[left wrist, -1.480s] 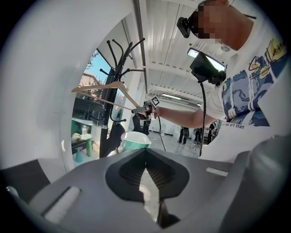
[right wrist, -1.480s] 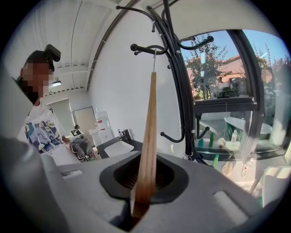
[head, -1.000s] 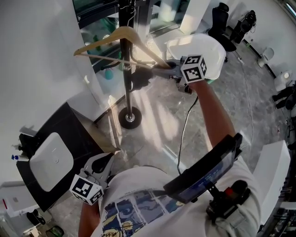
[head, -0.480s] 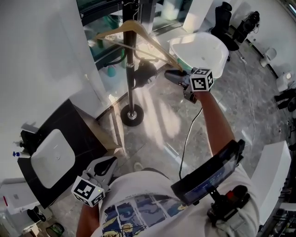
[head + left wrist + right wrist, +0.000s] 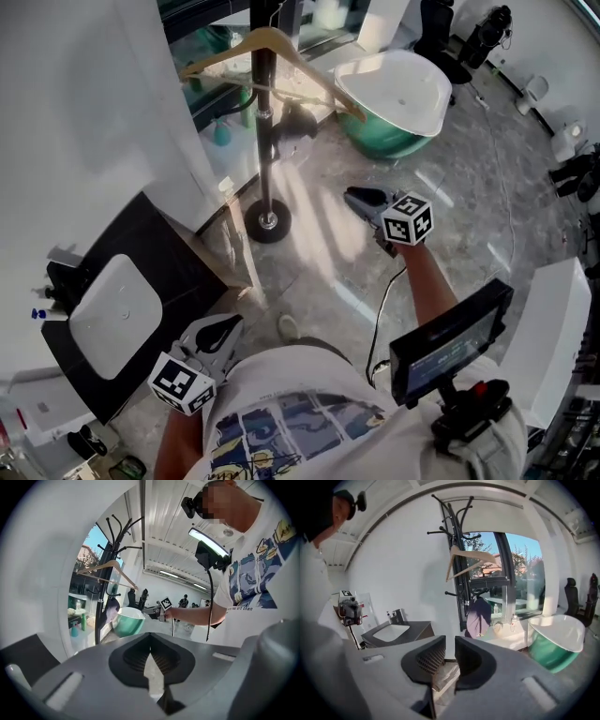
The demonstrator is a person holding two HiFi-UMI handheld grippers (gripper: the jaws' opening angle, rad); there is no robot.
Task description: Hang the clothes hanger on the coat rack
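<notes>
While the wooden clothes hanger [image 5: 476,554] is hanging high on the black coat rack [image 5: 265,141], tilting with one shoulder lower than the other, no hand-held gripper is touching it. How deeply its hook is sitting over the rack's prong is too small to tell. A dark garment [image 5: 478,616] is hanging lower on the same pole.

The right hand-held gripper [image 5: 354,195] is hovering over the stone floor [image 5: 319,244], well apart from the rack, its jaws standing a narrow gap apart with nothing between them. The left hand-held gripper [image 5: 230,323] is resting close to the person's body, its jaw tips meeting and gripping nothing.

The chief risk, as judged here, is that a shallowly seated hook is letting the tilted hanger rock and slide off the prong, dropping toward the floor or the teal tub [image 5: 403,94] nearby. A second risk is that either arm, in swinging past, is knocking the pole: the rack is standing on one small round base [image 5: 267,223] and is probably tipping easily.
</notes>
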